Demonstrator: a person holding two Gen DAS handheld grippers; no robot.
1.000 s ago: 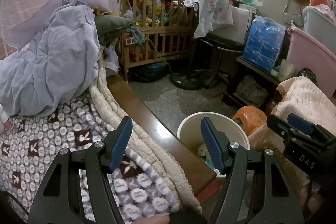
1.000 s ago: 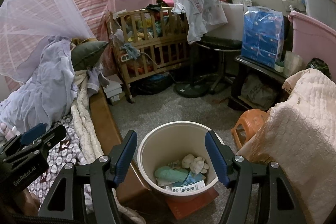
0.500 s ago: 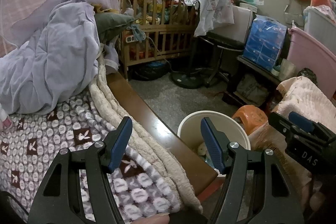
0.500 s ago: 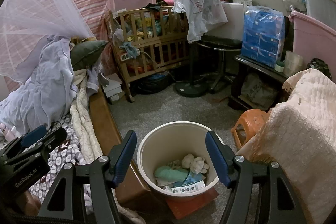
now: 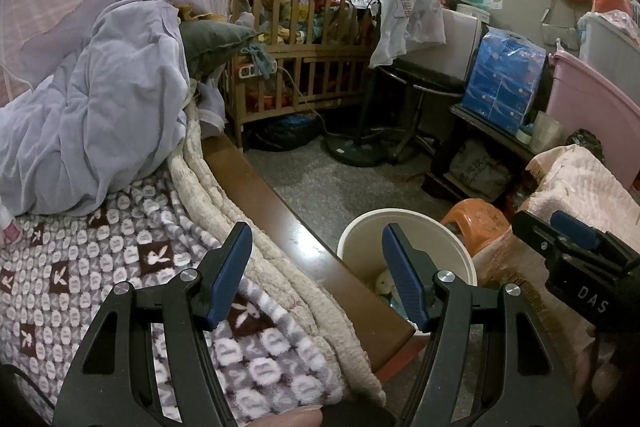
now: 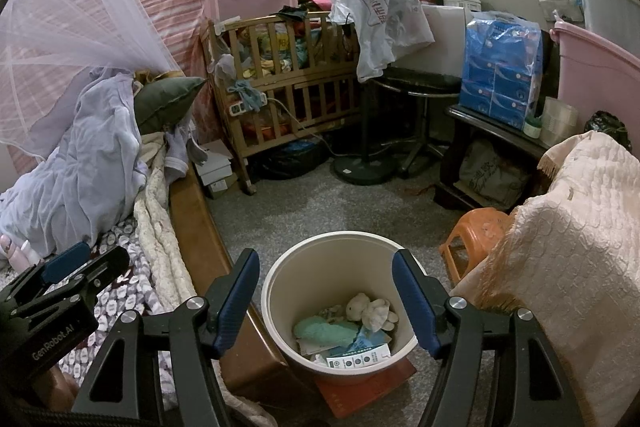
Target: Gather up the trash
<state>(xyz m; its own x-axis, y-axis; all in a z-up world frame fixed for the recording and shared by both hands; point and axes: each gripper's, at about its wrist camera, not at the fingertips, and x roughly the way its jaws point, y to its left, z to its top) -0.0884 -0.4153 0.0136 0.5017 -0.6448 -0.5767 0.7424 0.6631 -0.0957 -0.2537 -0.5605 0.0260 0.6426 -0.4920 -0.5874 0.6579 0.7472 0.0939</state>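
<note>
A cream trash bin (image 6: 280, 291) stands on the floor beside the bed's wooden edge; it holds crumpled white tissue (image 6: 372, 311), a green wad (image 6: 324, 331) and a small printed box (image 6: 358, 359). My right gripper (image 6: 326, 297) is open and empty, hovering above the bin. My left gripper (image 5: 316, 277) is open and empty over the bed's edge, with the bin (image 5: 456, 251) to its right. The right gripper's body shows at the right of the left wrist view (image 5: 576, 259).
A patterned blanket (image 5: 80, 267) and lavender sheet (image 5: 100, 107) cover the bed. An orange stool (image 6: 476, 231) and a pink blanket-draped seat (image 6: 568, 247) stand right of the bin. A wooden crib (image 6: 288, 87), a fan stand (image 6: 364, 167) and a low shelf lie behind.
Both grippers stay open and almost still; the left wrist view has drifted slightly over the bed edge.
</note>
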